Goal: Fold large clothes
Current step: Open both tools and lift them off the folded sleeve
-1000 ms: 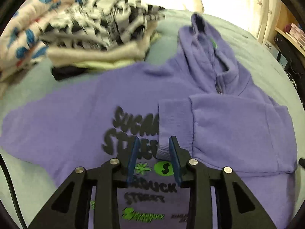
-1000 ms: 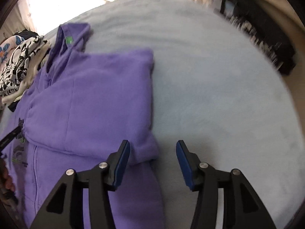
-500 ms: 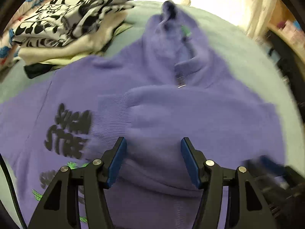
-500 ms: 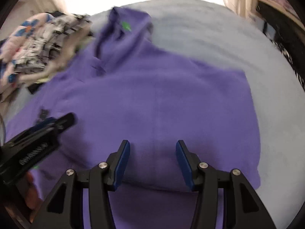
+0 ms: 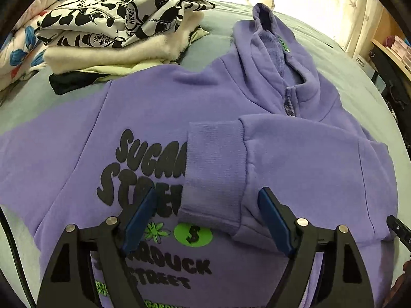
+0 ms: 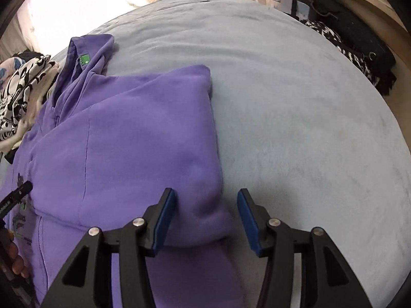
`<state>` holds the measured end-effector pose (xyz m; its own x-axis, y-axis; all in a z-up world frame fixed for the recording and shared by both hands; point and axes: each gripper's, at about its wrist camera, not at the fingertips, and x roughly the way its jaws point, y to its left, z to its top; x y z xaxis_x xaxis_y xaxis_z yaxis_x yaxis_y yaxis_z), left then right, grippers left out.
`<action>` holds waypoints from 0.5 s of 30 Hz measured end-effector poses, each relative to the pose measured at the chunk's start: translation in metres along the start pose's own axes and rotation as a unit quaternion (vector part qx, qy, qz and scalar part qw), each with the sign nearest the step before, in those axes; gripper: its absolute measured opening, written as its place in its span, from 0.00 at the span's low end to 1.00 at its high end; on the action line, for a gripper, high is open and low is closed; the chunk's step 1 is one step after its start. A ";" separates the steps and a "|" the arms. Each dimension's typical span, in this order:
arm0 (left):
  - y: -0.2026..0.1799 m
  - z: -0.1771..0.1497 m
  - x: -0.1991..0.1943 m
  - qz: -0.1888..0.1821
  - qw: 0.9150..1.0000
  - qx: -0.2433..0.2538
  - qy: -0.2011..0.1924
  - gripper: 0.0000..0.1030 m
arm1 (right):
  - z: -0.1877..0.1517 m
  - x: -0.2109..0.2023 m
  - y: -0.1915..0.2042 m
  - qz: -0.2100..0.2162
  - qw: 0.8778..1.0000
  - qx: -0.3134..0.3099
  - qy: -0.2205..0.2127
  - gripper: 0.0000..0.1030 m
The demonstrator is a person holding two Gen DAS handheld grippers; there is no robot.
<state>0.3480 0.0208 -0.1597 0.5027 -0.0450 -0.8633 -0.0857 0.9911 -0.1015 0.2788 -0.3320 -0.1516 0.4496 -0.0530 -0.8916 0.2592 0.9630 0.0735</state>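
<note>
Left gripper (image 5: 206,217): wide apart, holding nothing, now back over the sleeve cuff (image 5: 214,172).
Right gripper (image 6: 206,220): spread wide, moved to the hoodie (image 6: 123,138) edge by bare bed (image 6: 295,118).

Left tongs (image 5: 206,218) spread wide, blue pads (image 5: 138,218) well apart, nothing between them; right tongs (image 6: 206,220) likewise parted and empty, both pointing forward and low, side by side

Hoodie (image 5: 159,118) print partly under folded sleeve (image 5: 295,159) and claw (image 5: 205,220).
</note>
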 end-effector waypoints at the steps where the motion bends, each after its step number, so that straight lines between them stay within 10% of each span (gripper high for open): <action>1: -0.003 0.000 -0.002 0.000 1.000 0.003 -0.001 0.78 | -0.001 -0.002 0.003 0.002 1.000 0.001 0.000 0.49; 15: -0.008 -0.014 -0.061 -0.011 0.999 0.031 -0.040 0.78 | -0.011 -0.041 0.022 -0.002 1.000 0.018 -0.024 0.49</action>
<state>0.3062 0.0142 -0.1127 0.5704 -0.0596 -0.8192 -0.0208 0.9960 -0.0869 0.2565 -0.3061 -0.1186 0.4890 -0.0698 -0.8695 0.2912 0.9527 0.0872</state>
